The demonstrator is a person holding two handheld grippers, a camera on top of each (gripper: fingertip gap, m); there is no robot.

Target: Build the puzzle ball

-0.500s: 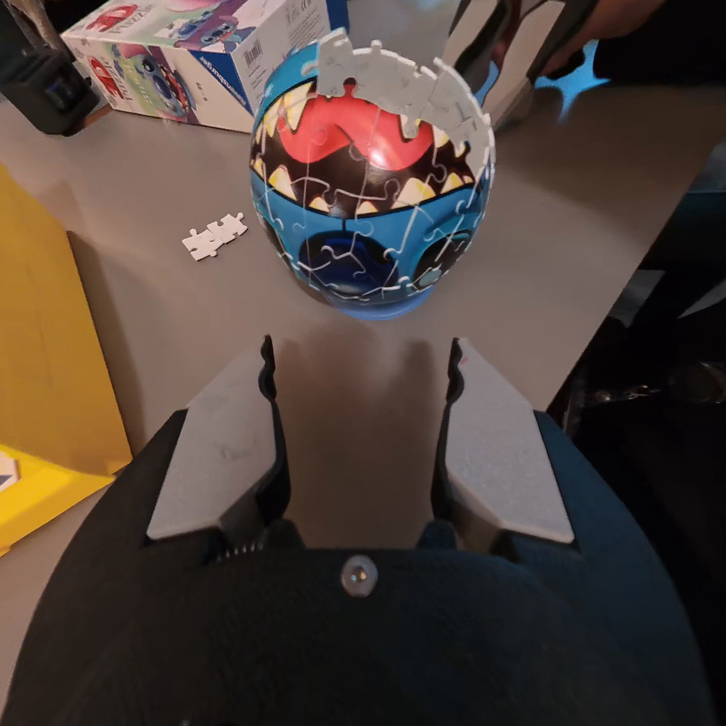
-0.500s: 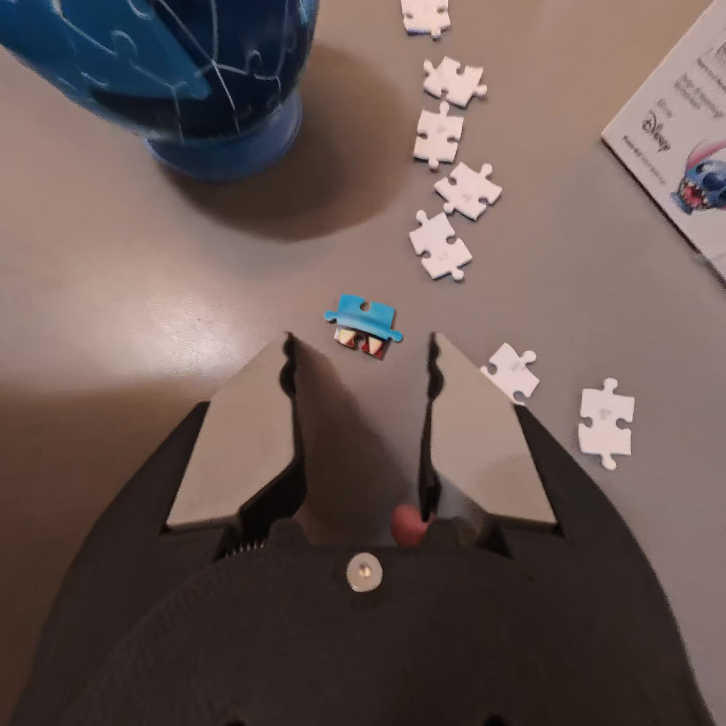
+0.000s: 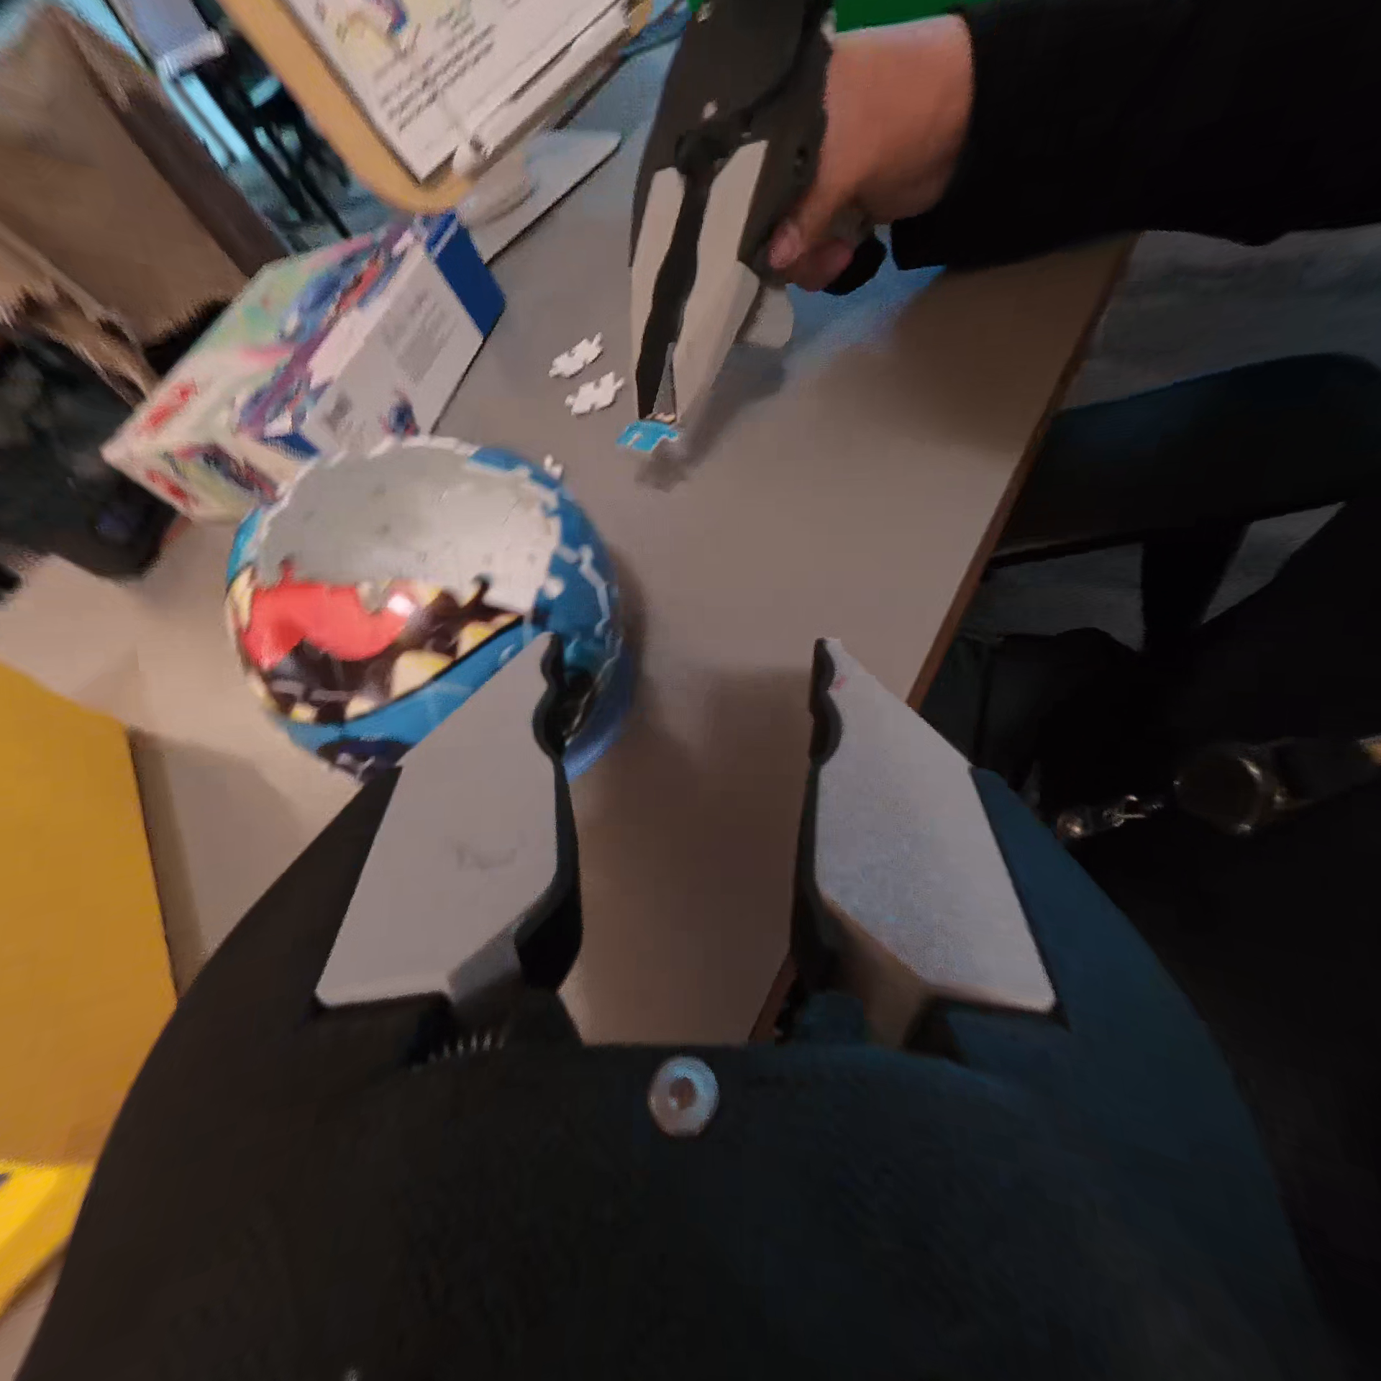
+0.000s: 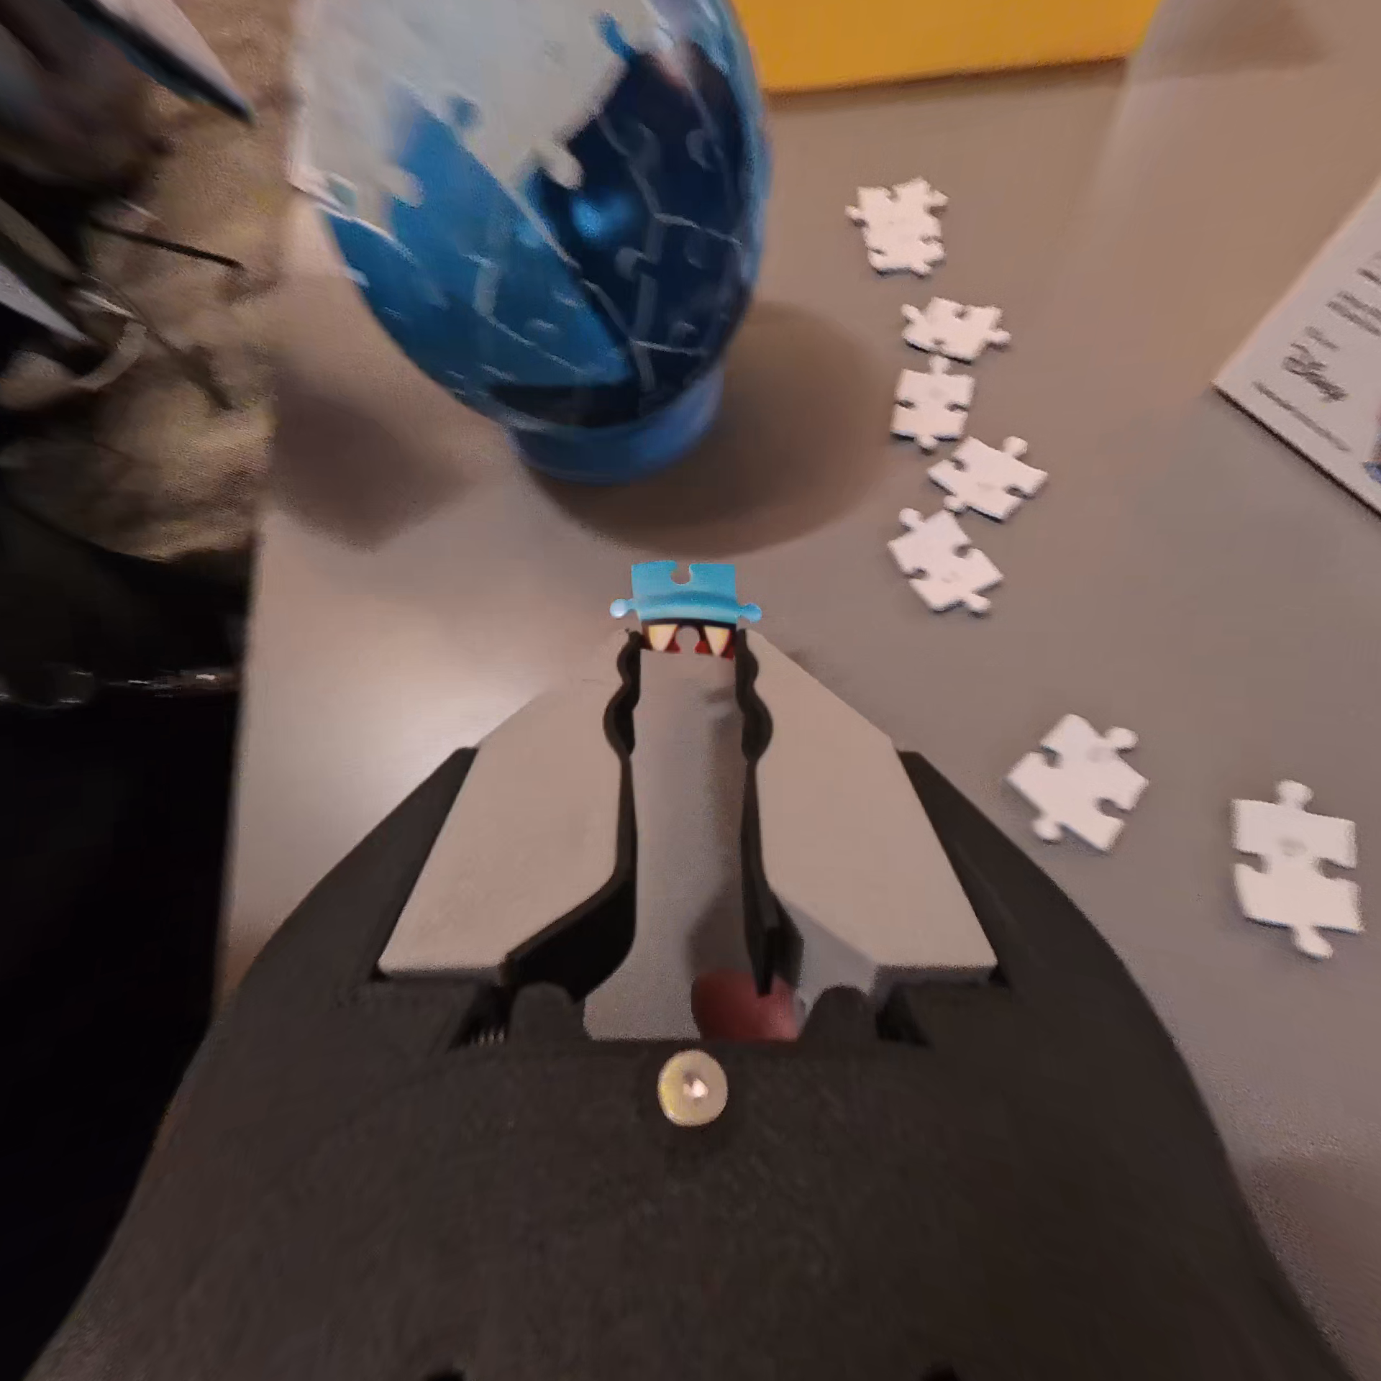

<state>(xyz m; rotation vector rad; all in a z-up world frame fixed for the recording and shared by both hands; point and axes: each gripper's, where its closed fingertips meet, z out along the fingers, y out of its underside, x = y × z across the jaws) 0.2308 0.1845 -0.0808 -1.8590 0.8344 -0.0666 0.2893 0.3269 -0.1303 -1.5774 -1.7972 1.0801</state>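
Observation:
The half-built blue puzzle ball (image 3: pixel 418 598) stands on its blue base on the grey table, open at the top with the white inner side of its pieces showing; it also shows in the right wrist view (image 4: pixel 538 246). My left gripper (image 3: pixel 680 657) is open and empty, just right of the ball and near the table's edge. My right gripper (image 4: pixel 684 643) is shut on a blue piece with teeth (image 4: pixel 684 609), held at its lower edge just above the table. In the left wrist view that gripper (image 3: pixel 657 411) points down with the piece (image 3: pixel 649 436) at its tips.
Several white face-down pieces (image 4: pixel 941 448) lie in a row right of the ball, two more (image 4: pixel 1285 859) nearer. The puzzle box (image 3: pixel 299 374) stands behind the ball. A leaflet (image 4: pixel 1330 374) lies at right. A yellow box (image 3: pixel 67 897) is at left. The table edge (image 3: pixel 994 523) runs at right. My right fingertips sit around 20 cm from my left ones.
My right gripper has closed on the blue toothed piece and lifted it off the table. My left gripper has swung right and risen, so the ball now sits to its left.

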